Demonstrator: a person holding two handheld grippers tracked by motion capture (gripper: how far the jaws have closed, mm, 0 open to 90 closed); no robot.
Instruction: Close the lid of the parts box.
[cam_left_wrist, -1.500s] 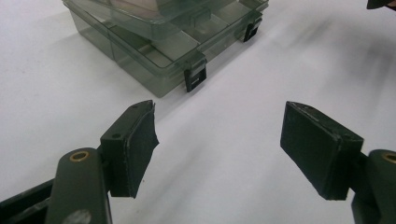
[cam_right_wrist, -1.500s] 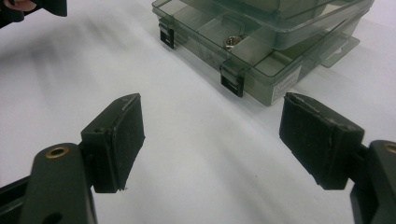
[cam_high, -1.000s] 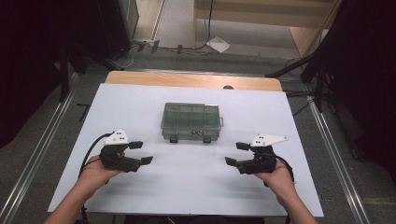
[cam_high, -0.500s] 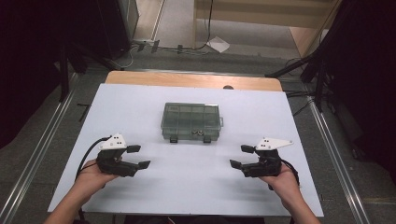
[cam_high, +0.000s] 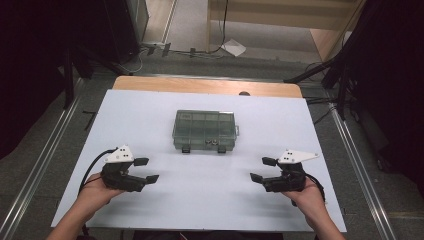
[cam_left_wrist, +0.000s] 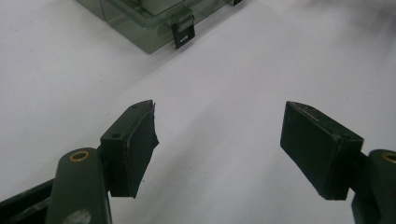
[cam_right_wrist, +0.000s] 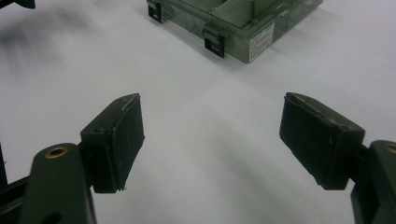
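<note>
A clear green-tinted compartment box (cam_high: 205, 130) with its lid down and two dark latches on the near side lies in the middle of the white tabletop (cam_high: 210, 200). My left gripper (cam_high: 146, 170) rests low at the near left, its jaws wide apart with nothing between them (cam_left_wrist: 219, 149). My right gripper (cam_high: 263, 169) sits at the near right, likewise open and empty (cam_right_wrist: 212, 142). Both point inward toward each other, each well short of the box. The box's near corner and a latch (cam_left_wrist: 184, 32) show at the top of the left gripper view; the box's latches (cam_right_wrist: 215, 44) also appear in the right gripper view.
A wooden strip (cam_high: 207, 86) borders the table's far edge. Metal rails (cam_high: 50, 150) run along both sides on the floor. Cables and a sheet of paper (cam_high: 234, 47) lie on the floor beyond the table.
Both hands have drawn slightly back toward the near edge and a little outward. The jaws stay as wide as before. The box has not moved.
</note>
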